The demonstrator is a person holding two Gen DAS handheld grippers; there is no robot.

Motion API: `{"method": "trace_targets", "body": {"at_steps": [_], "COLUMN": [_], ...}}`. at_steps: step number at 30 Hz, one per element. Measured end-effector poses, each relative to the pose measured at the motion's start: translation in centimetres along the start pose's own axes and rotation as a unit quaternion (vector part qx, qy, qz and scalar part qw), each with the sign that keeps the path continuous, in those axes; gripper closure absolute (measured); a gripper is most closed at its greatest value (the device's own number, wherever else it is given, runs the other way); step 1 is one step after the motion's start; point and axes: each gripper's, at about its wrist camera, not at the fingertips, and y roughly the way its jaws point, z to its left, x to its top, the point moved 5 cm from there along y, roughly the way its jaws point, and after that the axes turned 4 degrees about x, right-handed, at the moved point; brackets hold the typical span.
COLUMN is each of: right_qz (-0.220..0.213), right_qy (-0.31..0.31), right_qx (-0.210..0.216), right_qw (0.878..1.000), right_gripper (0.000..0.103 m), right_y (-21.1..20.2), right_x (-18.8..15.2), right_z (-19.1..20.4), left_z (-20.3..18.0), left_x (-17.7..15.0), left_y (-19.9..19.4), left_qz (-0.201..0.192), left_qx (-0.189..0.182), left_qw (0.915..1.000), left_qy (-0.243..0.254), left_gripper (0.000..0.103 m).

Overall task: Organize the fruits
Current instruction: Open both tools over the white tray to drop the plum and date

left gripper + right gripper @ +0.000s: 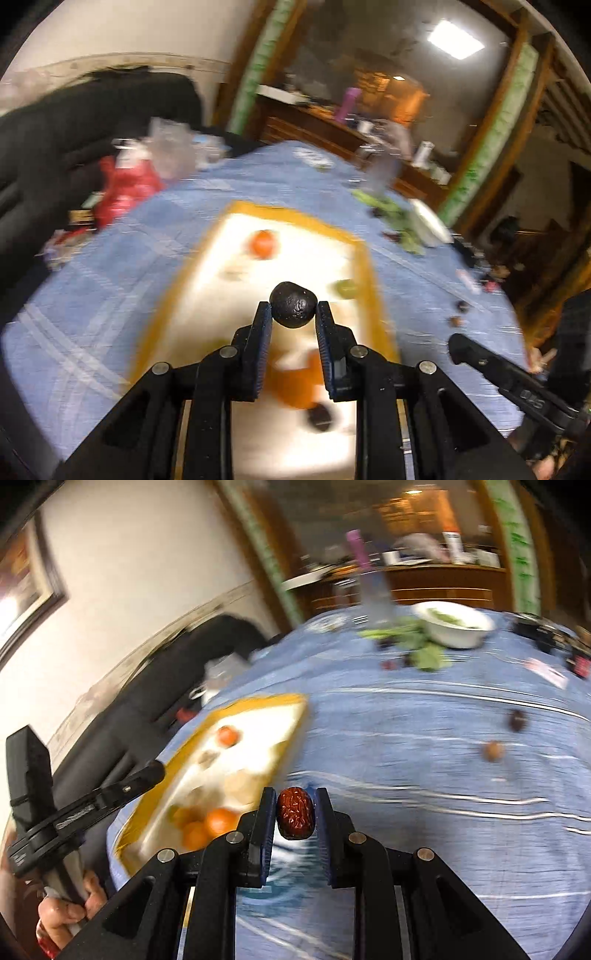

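Left gripper [293,314] has its jaws pinching a dark, round, rough-skinned fruit [293,305], held up in the air over the tray [364,266]. Right gripper [295,814] has its jaws clamped on a wrinkled red date [295,818], raised above the blue-clothed desk [424,775], just off the tray's right edge. The tray [291,731] is yellow-rimmed with a white floor; on it, a lone orange [263,243] sits toward the far end, a small green fruit [345,288] by the right rim, a cluster of oranges [207,825] at the near end, and a blurred dark fruit [319,417] beside them. Right of the tray, two small fruits [493,751] lie loose on the cloth. Far beyond the tray, a white bowl [454,635] holds something green.
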Motion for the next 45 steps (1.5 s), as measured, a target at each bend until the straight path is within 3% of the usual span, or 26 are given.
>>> {"method": "trace_targets", "body": {"at_steps": [4, 10, 14, 18, 20, 21, 25, 29, 31, 34, 38, 43, 45], "right_qz": [0.03, 0.055, 0.073, 0.091, 0.096, 0.095, 0.071, 0.049, 0.041, 0.031, 0.024, 0.012, 0.007], "right_qy": [-0.042, -0.103, -0.112, -0.118, -0.118, -0.117, -0.105, -0.091, -0.077, -0.047, -0.027, -0.038, -0.044], "right_qx": [0.015, -0.012, 0.003, 0.041, 0.058, 0.063, 0.066, 0.051, 0.041, 0.028, 0.022, 0.004, -0.001], "right_qw": [0.999, 0.993, 0.991, 0.988, 0.987, 0.987, 0.99, 0.993, 0.995, 0.998, 0.999, 0.999, 0.999], "right_gripper": [0.08, 0.08, 0.08, 0.08, 0.08, 0.078, 0.05, 0.05, 0.05, 0.048, 0.047, 0.039, 0.038], "right_y": [3.1, 5.7, 6.0, 6.4, 6.7, 6.5, 5.3, 3.9, 3.3, 2.6, 2.1, 1.2, 0.9], "right_x": [-1.4, -3.7, -5.2, -6.6, -7.0, -7.1, -6.4, -5.4, -4.9, -4.3, -3.9, -3.7, -3.7], "right_z": [4.6, 8.0, 8.7, 10.2, 10.6, 10.7, 10.2, 8.9, 7.7, 5.8, 4.3, 4.0, 4.0], "left_z": [2.3, 3.3, 3.6, 3.5, 3.3, 3.2, 2.7, 1.5, 0.9, -0.2, -1.4, -2.3, -2.7], "left_x": [-1.1, -1.6, -1.8, -1.6, -1.5, -1.5, -1.3, -1.2, -1.1, -0.7, 0.0, 0.6, 0.6], "left_y": [0.6, 1.6, 1.2, 0.7, 0.4, 0.3, 0.0, -0.4, -0.8, -1.8, -3.3, -3.9, -3.9], "left_qz": [0.012, 0.029, 0.027, 0.018, 0.017, 0.016, 0.013, 0.006, -0.004, -0.041, -0.091, -0.11, -0.112], "left_qx": [0.033, 0.022, 0.014, 0.016, 0.016, 0.016, 0.016, 0.028, 0.043, 0.098, 0.171, 0.226, 0.228], "left_qw": [0.9993, 0.9993, 0.9993, 0.9995, 0.9996, 0.9996, 0.9997, 0.9996, 0.999, 0.9934, 0.9788, 0.9647, 0.964], "left_qy": [0.009, -0.007, -0.021, -0.019, -0.017, -0.016, -0.014, 0.001, 0.013, 0.044, 0.068, 0.076, 0.08], "left_gripper": [0.08, 0.078, 0.053, 0.036, 0.033, 0.031, 0.026, 0.025, 0.024, 0.016, 0.002, 0.0, 0.0]}}
